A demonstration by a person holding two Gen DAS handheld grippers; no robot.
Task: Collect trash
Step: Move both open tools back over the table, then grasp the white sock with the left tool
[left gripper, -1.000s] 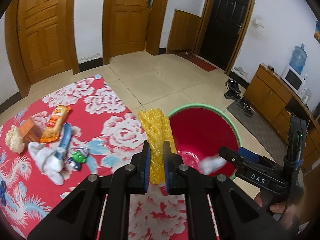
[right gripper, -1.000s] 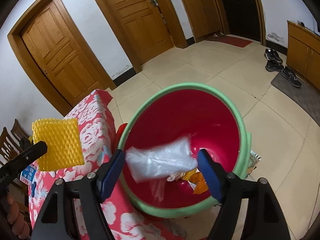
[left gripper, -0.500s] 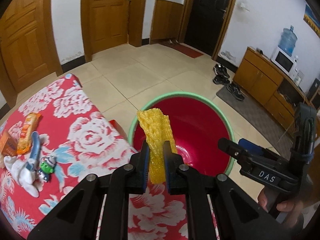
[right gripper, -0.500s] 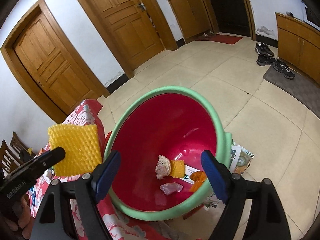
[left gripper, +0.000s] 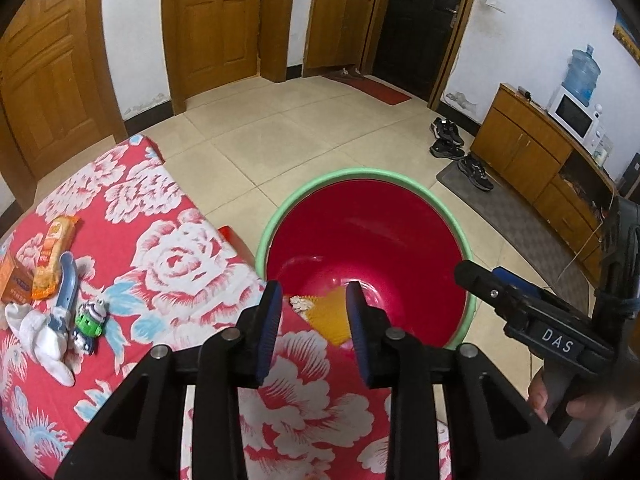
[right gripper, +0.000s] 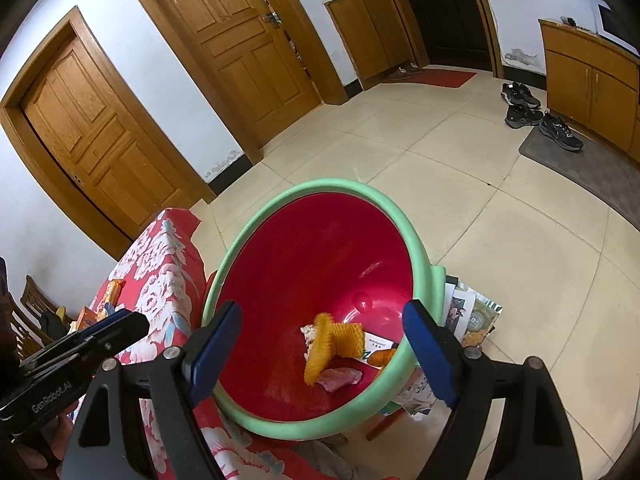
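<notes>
A red basin with a green rim (left gripper: 360, 172) (right gripper: 320, 184) stands on the floor beside the table with the red flowered cloth (left gripper: 168, 264). My left gripper (left gripper: 314, 300) hovers over the basin's near edge; its jaws are opening and the pads press on nothing. The yellow foam net (left gripper: 332, 314) shows beyond them, down in the basin; in the right wrist view the yellow foam net (right gripper: 320, 348) is blurred, dropping onto other scraps. My right gripper (right gripper: 322, 314) stands wide open over the basin, empty. An orange snack wrapper (left gripper: 52, 256) and a white crumpled tissue (left gripper: 40, 332) lie on the table.
A green toy (left gripper: 90, 316), a blue item (left gripper: 66, 280) and an orange box (left gripper: 12, 280) also lie on the cloth. Printed papers (right gripper: 472, 316) lie on the floor by the basin. Shoes (left gripper: 448, 140) and a wooden cabinet (left gripper: 528, 152) stand beyond.
My left gripper carried the yellow foam net over the basin and let it go; the net now falls inside. The clear plastic piece left the right gripper earlier and lies in the basin.
</notes>
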